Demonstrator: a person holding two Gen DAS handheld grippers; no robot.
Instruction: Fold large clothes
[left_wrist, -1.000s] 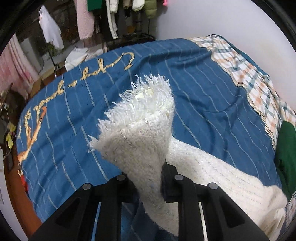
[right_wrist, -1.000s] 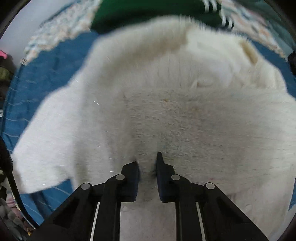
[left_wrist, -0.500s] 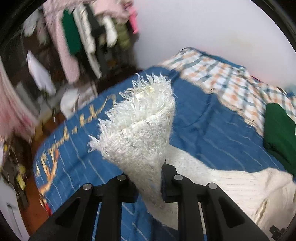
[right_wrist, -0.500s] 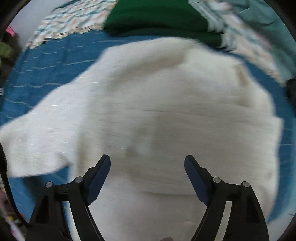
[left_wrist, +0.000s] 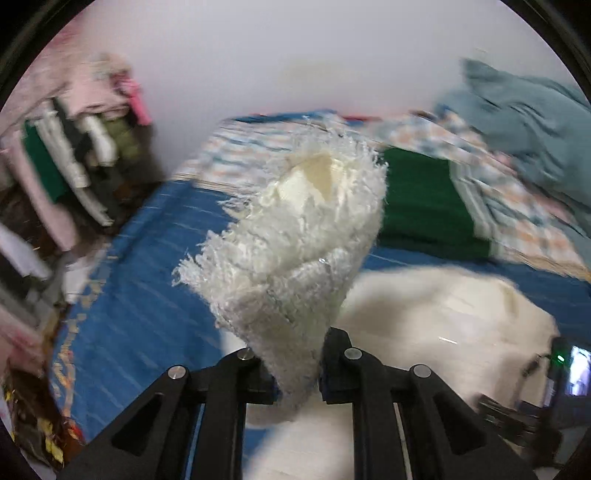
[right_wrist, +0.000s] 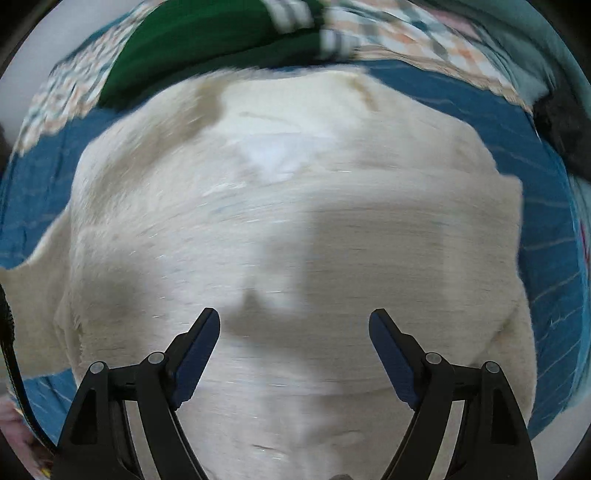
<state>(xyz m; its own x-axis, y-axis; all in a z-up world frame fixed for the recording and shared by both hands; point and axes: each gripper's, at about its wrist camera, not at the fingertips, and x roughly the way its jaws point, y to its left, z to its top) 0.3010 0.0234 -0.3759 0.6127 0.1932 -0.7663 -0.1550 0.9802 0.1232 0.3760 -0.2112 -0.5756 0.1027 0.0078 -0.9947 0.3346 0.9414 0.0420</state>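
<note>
A cream knitted sweater (right_wrist: 295, 229) lies spread on the blue striped bedspread (right_wrist: 546, 221). My left gripper (left_wrist: 297, 373) is shut on its fringed sleeve cuff (left_wrist: 295, 243), which stands up in front of the camera, lifted above the bed. The sweater's body (left_wrist: 436, 317) lies below and to the right in the left wrist view. My right gripper (right_wrist: 294, 332) is open and empty, its jaws wide apart just above the middle of the sweater. Both views are blurred by motion.
A folded dark green garment (left_wrist: 424, 206) lies on a checked sheet (left_wrist: 517, 221) at the far side of the bed; it also shows in the right wrist view (right_wrist: 207, 40). A teal blanket (left_wrist: 535, 122) is heaped at right. Hanging clothes (left_wrist: 66, 166) stand left.
My right gripper let go of the sweater and opened wide. My left gripper swung the held cuff up and to the right, toward the sweater's body.
</note>
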